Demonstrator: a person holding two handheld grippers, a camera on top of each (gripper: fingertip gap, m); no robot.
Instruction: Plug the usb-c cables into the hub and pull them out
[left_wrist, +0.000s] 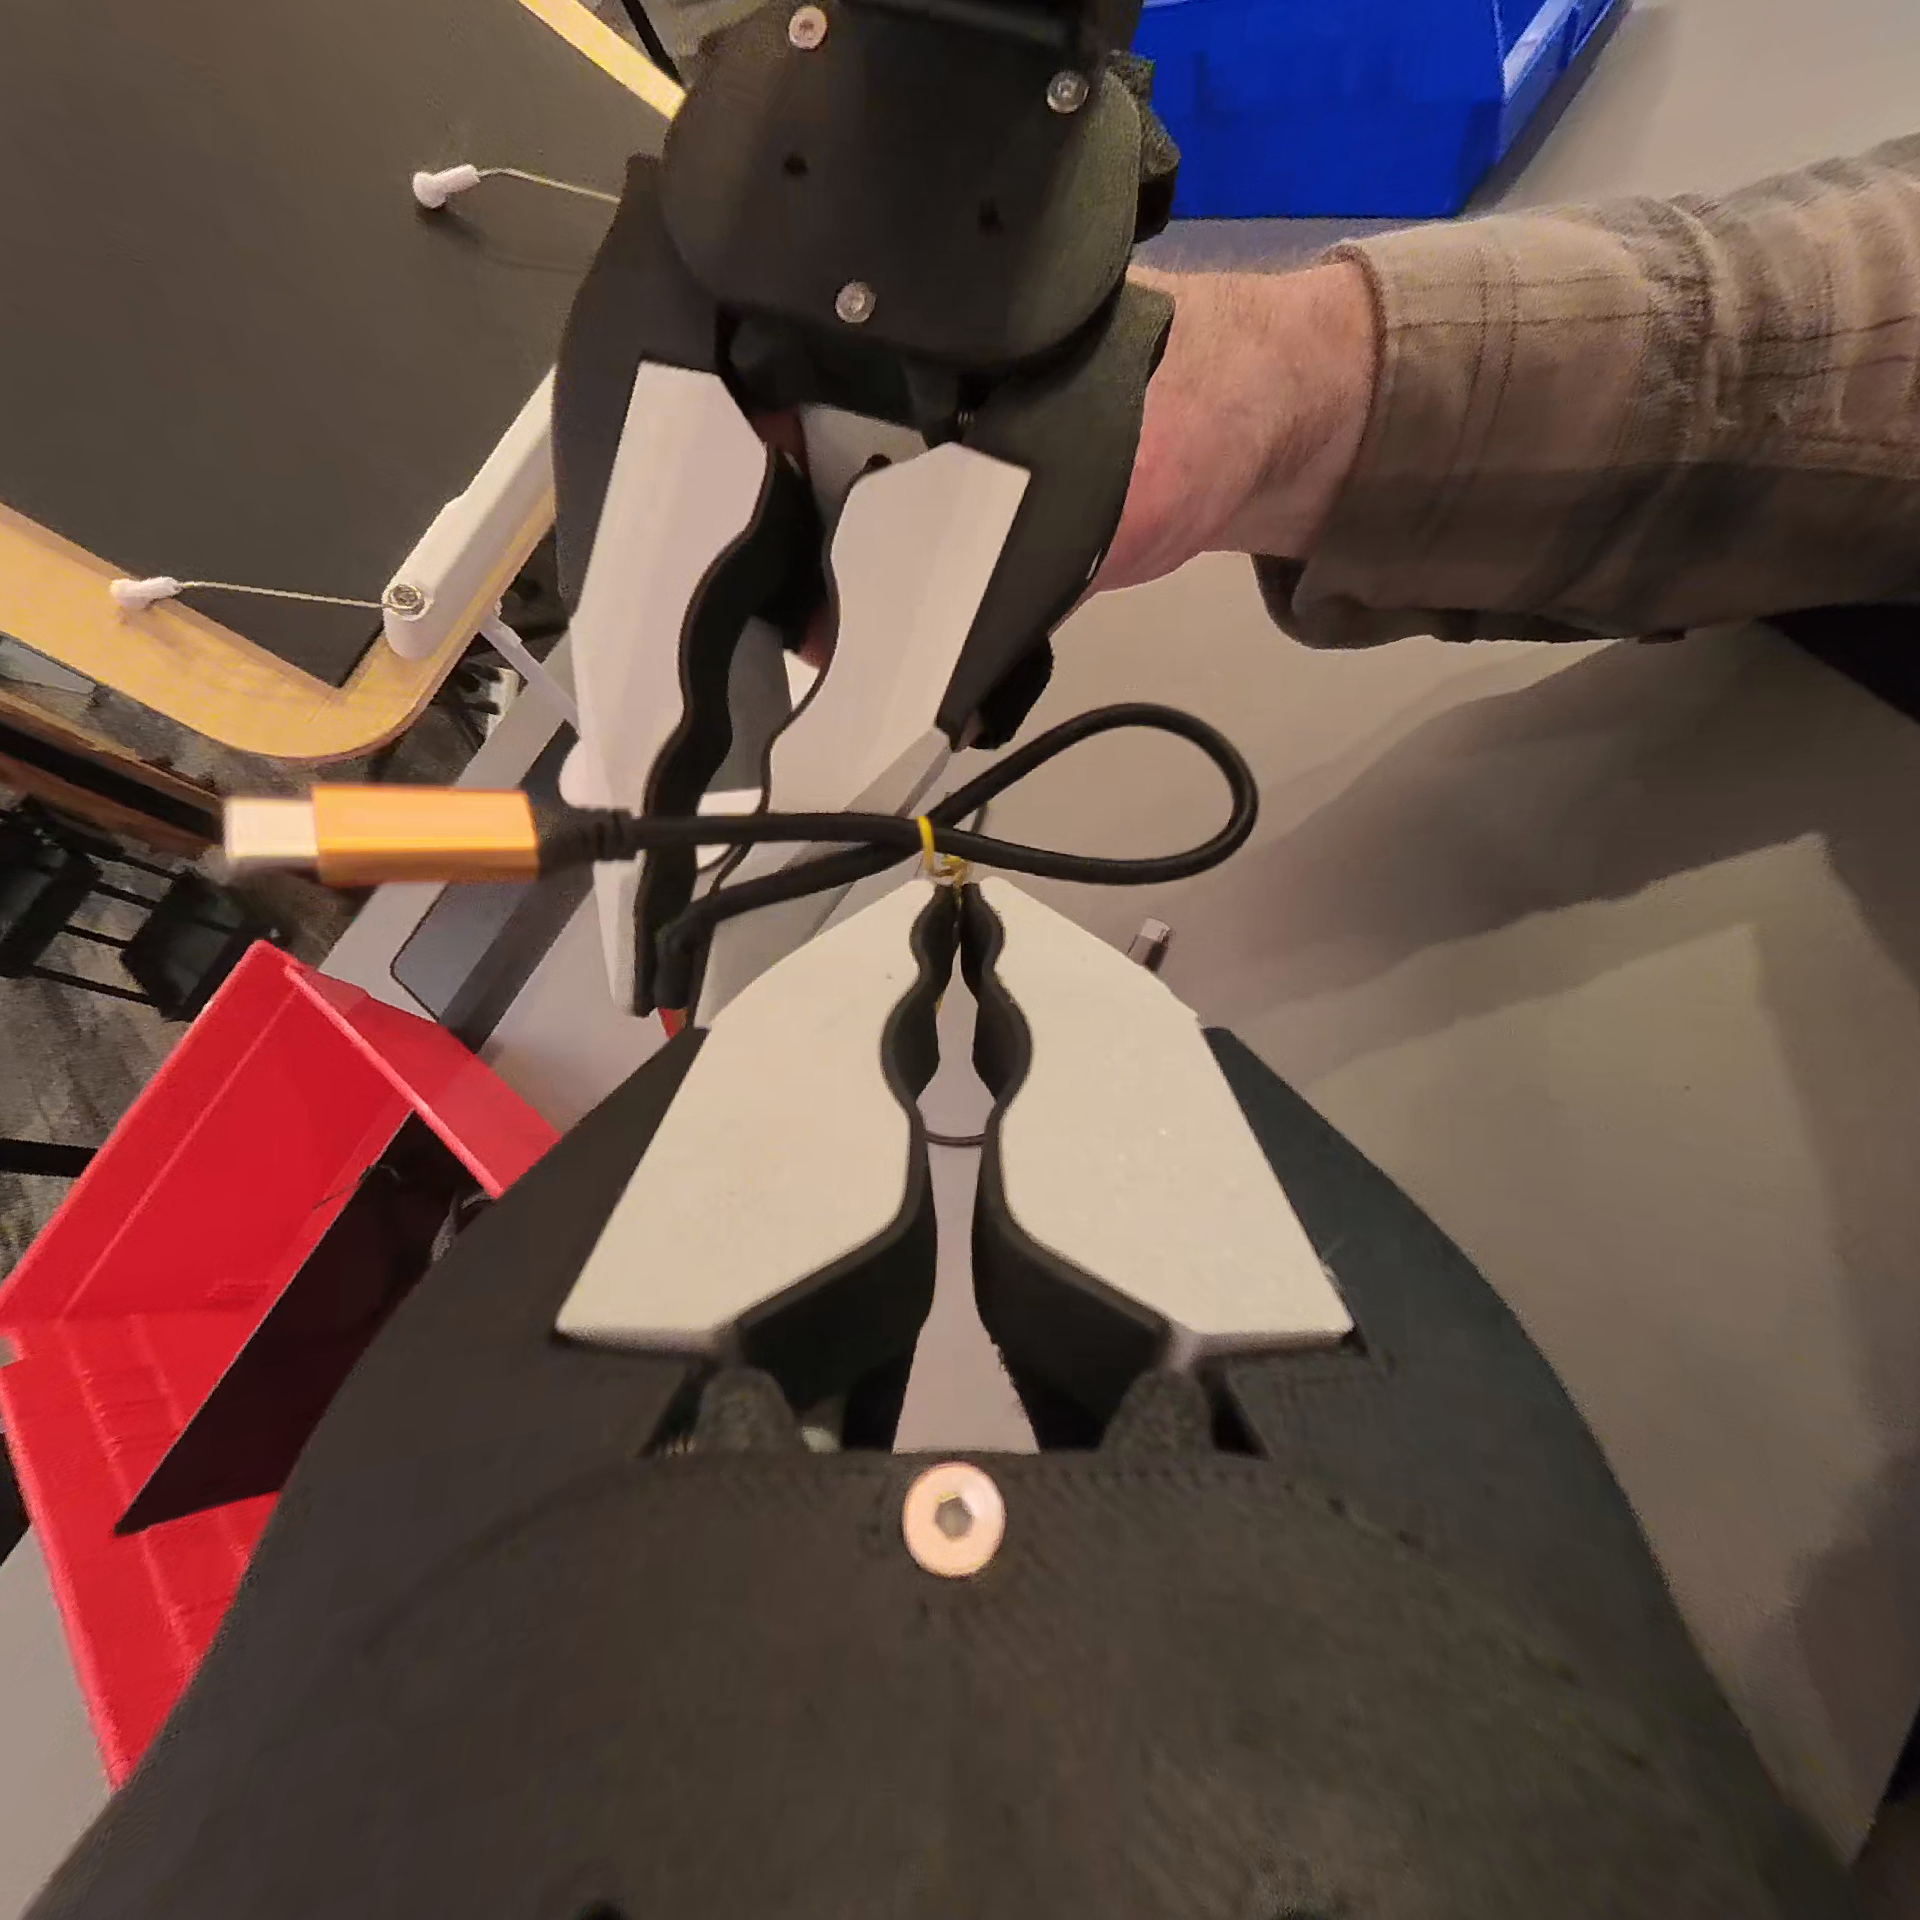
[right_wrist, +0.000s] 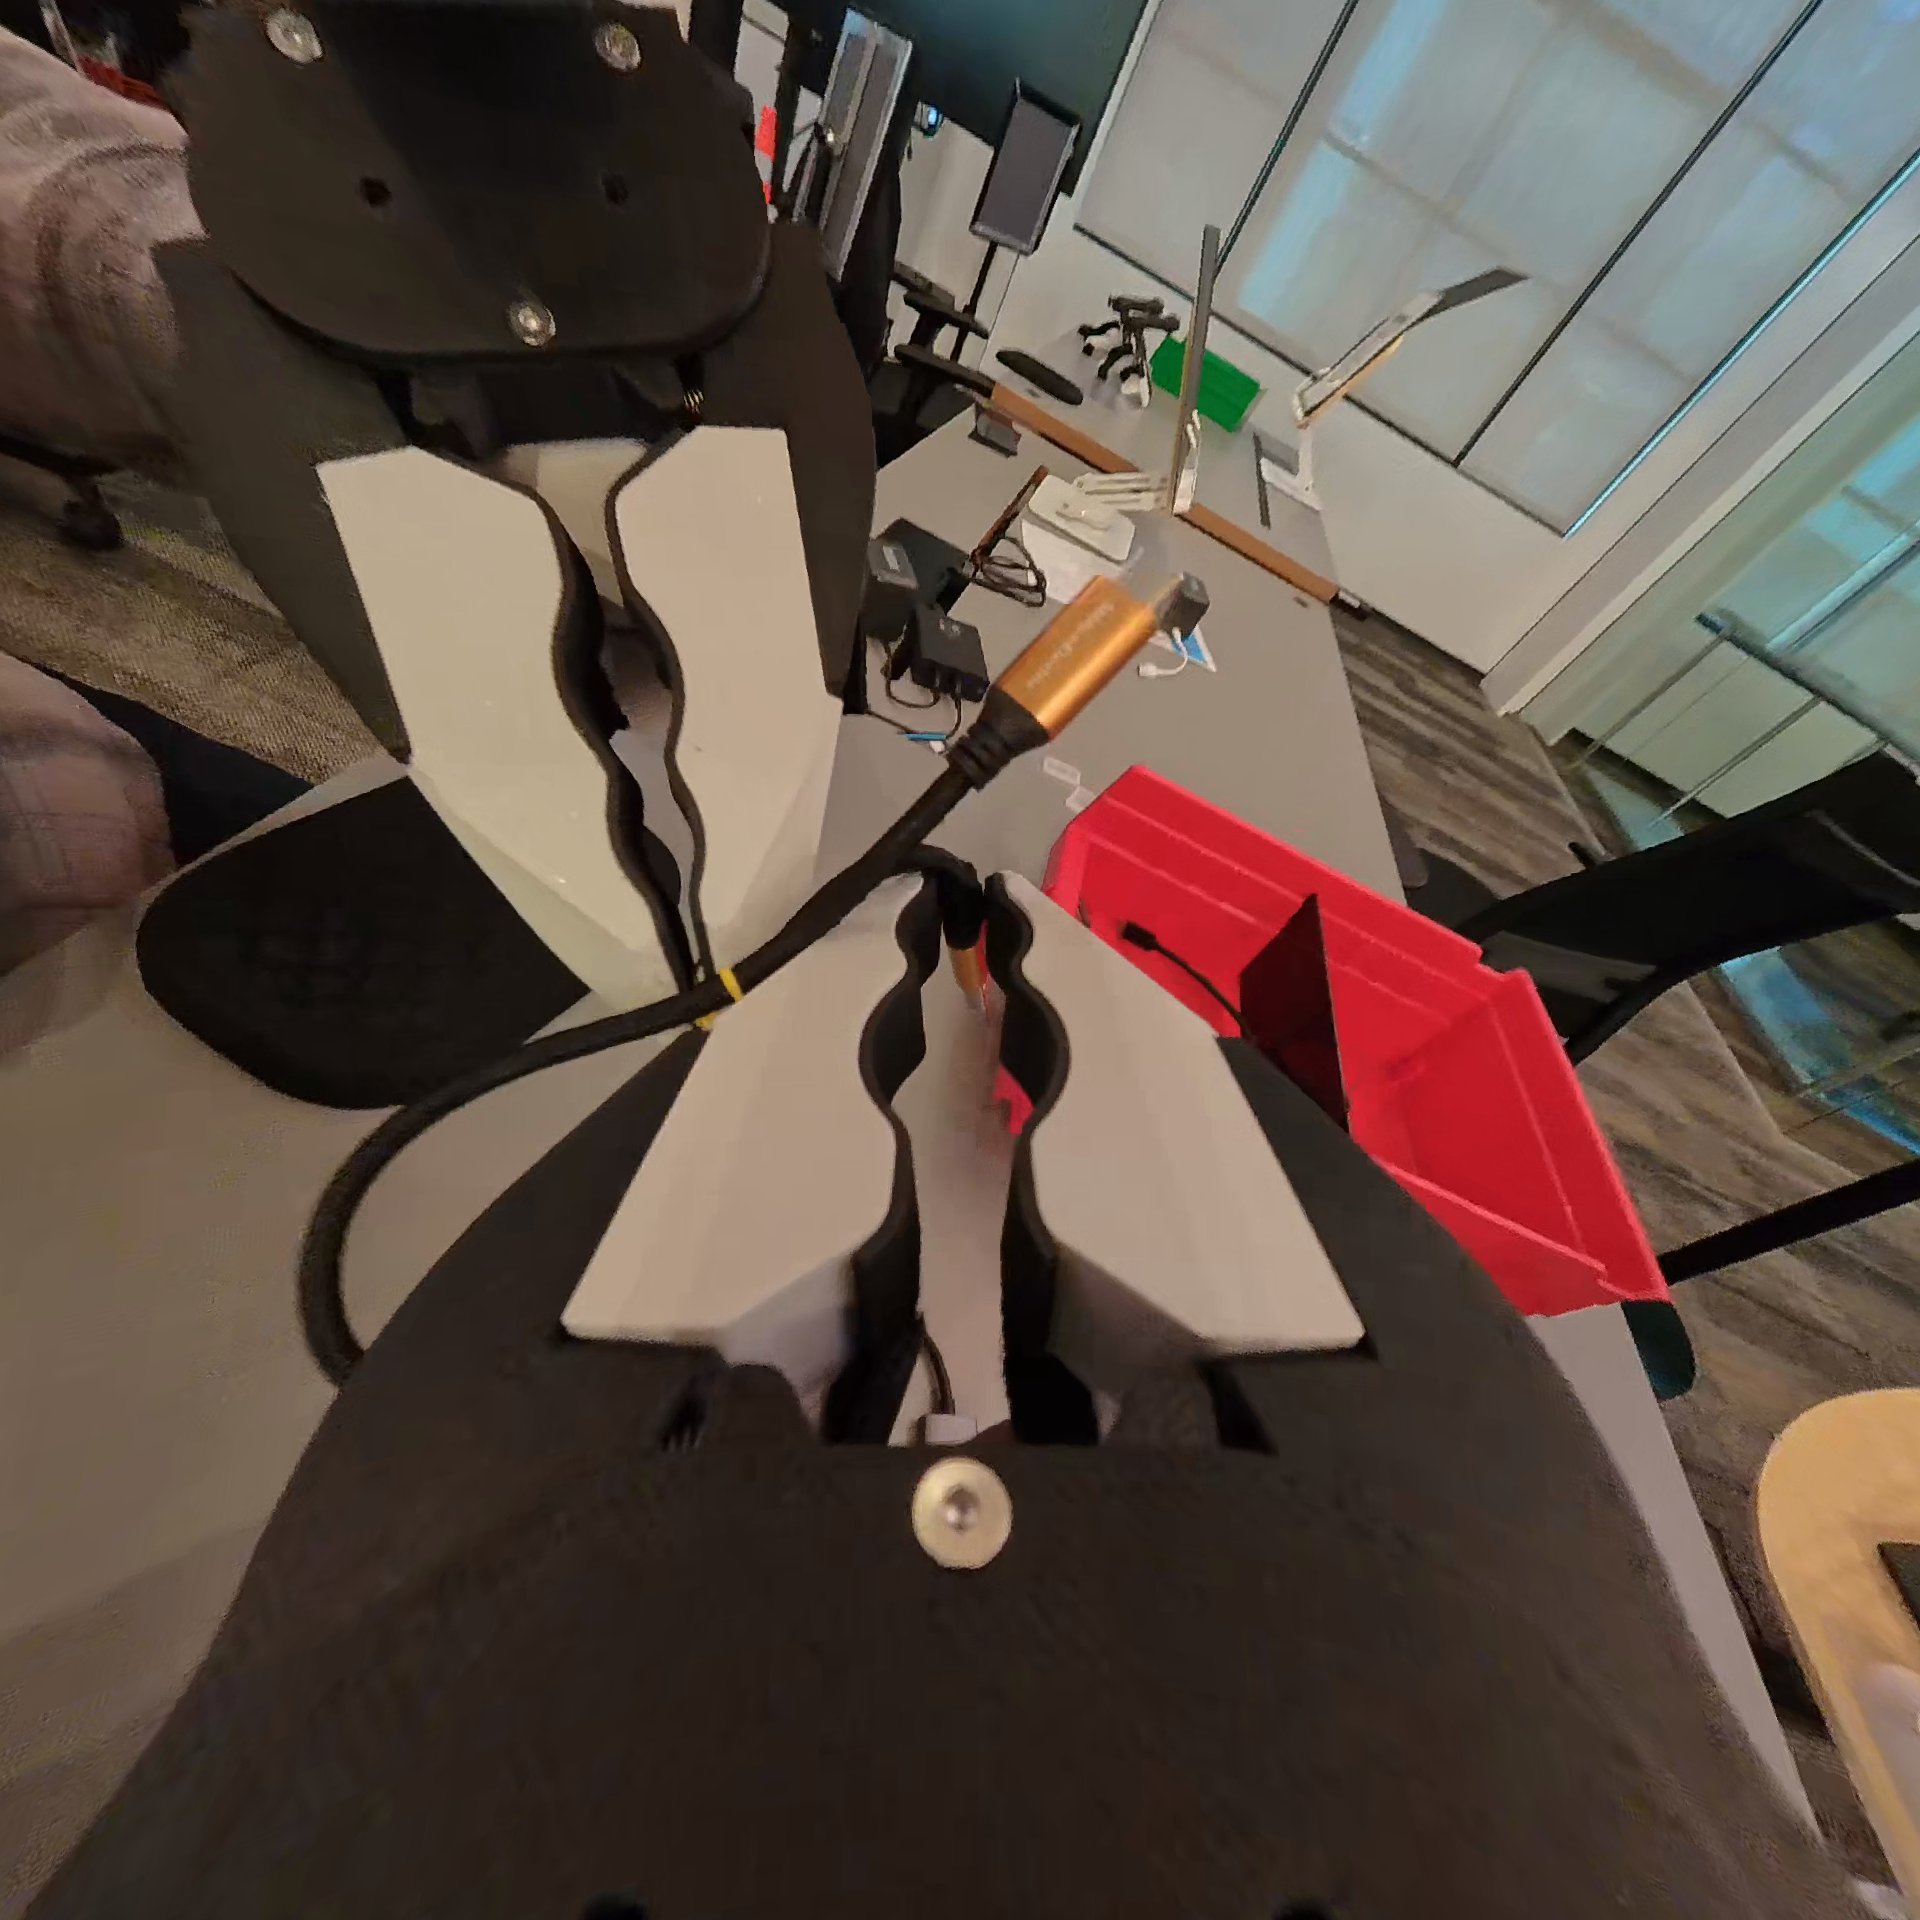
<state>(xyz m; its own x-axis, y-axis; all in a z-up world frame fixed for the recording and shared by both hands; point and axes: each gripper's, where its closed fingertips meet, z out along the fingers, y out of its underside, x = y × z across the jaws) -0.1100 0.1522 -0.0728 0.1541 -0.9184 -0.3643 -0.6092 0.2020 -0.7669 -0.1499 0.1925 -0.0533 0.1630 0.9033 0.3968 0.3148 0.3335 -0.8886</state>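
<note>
A red bin (left_wrist: 260, 1195) is seen at the lower left of the left wrist view, on the grey table (left_wrist: 1558, 1039). A black cable (left_wrist: 1143, 821) is held in the air above the table, its orange plug (left_wrist: 416, 834) pointing left and its loop lying to the right. The left gripper (left_wrist: 954, 914) is closed at its tips on the yellow tie (left_wrist: 925, 836) that binds the cable. The right gripper (left_wrist: 821, 821) is seen opposite, held by a hand (left_wrist: 1236, 436) in a plaid sleeve (left_wrist: 1642, 395); its fingers stand a little apart.

In the right wrist view, the left gripper (right_wrist: 691, 961) is at the left, pinched shut at the tie (right_wrist: 727, 985). The right gripper (right_wrist: 961, 894) is nearly closed, with a second orange plug (right_wrist: 968, 961) lying between its jaws; whether it is gripped cannot be told. The red bin (right_wrist: 1455, 1091) lies to the right.
</note>
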